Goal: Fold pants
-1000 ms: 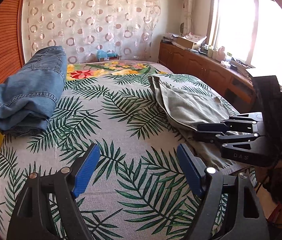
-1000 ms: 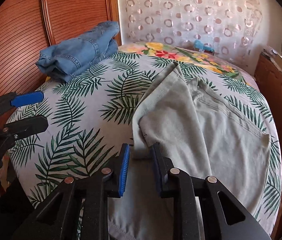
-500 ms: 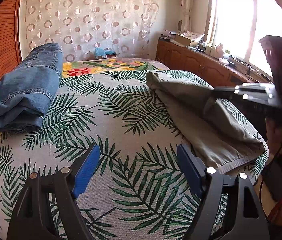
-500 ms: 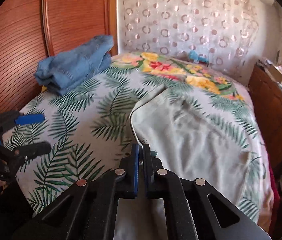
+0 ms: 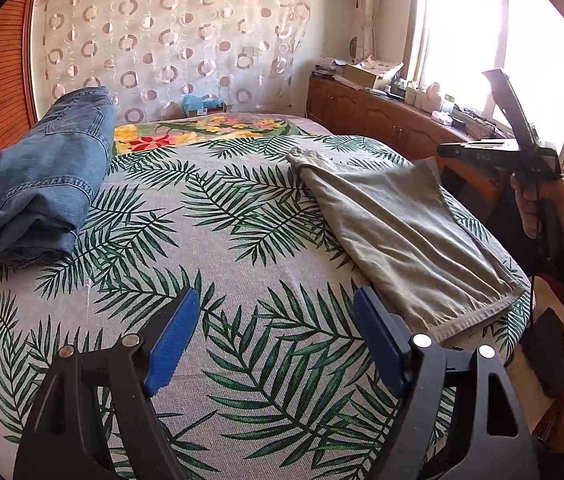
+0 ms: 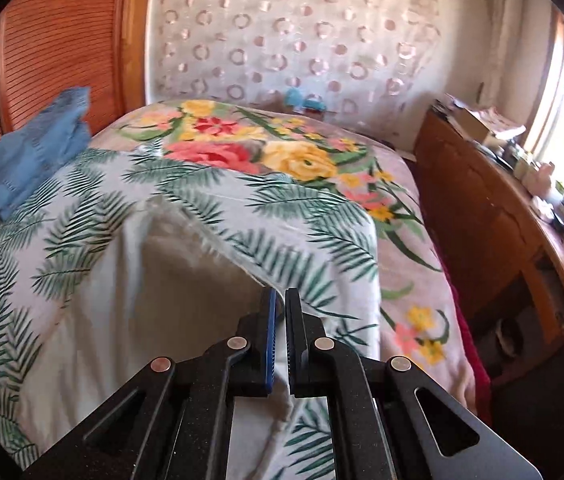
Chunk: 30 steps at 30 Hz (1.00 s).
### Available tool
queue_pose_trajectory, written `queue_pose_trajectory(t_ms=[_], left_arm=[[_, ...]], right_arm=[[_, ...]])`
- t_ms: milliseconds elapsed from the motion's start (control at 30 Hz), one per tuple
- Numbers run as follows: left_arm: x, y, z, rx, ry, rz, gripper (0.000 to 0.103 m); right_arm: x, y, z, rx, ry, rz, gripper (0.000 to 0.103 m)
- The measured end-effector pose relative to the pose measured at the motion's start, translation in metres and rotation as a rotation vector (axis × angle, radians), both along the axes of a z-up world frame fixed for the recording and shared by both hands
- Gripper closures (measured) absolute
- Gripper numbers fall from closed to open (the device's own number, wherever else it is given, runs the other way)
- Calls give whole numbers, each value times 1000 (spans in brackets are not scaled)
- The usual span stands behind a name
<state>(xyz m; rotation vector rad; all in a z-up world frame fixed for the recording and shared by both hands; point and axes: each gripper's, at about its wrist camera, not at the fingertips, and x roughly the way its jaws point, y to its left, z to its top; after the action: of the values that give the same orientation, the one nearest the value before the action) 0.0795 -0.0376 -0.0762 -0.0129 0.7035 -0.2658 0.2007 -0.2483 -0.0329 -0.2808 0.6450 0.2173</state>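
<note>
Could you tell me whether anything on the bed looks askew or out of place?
The grey-green cotton pants lie diagonally across the palm-leaf bedspread, one corner lifted by the shut right gripper, so the fold looks uneven. The blue denim jeans sit in a loose, rumpled bundle near the headboard. The left gripper hovers open.
</note>
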Motion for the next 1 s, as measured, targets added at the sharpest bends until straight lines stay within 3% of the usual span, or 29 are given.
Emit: queue_pose_trajectory(t_ms=[167,300,367,867,900,933,1000], left_arm=[[1,-3,-3,-1,9,-4,23],[3,-8,-6,7,15,-16,23],[3,-11,-7,10,18,-22,23],[4,-16,-12,14,29,-27,23],[4,-16,-12,13,29,-27,23],[4,-16,-13,13,31,-27,23],[4,-16,-13,11,33,-27,23]], right_arm=[[7,-12,-8,61,10,-51,97],[14,-20,-18,91,33,-44,81],[16,-26,-22,107,51,-42,80],[52,-45,-42,106,150,-57,80],[52,-45,-42,111,150,-54,82],[51,-46,-41,113,150,-48,93],[48,-48,-40,102,137,-50,97]])
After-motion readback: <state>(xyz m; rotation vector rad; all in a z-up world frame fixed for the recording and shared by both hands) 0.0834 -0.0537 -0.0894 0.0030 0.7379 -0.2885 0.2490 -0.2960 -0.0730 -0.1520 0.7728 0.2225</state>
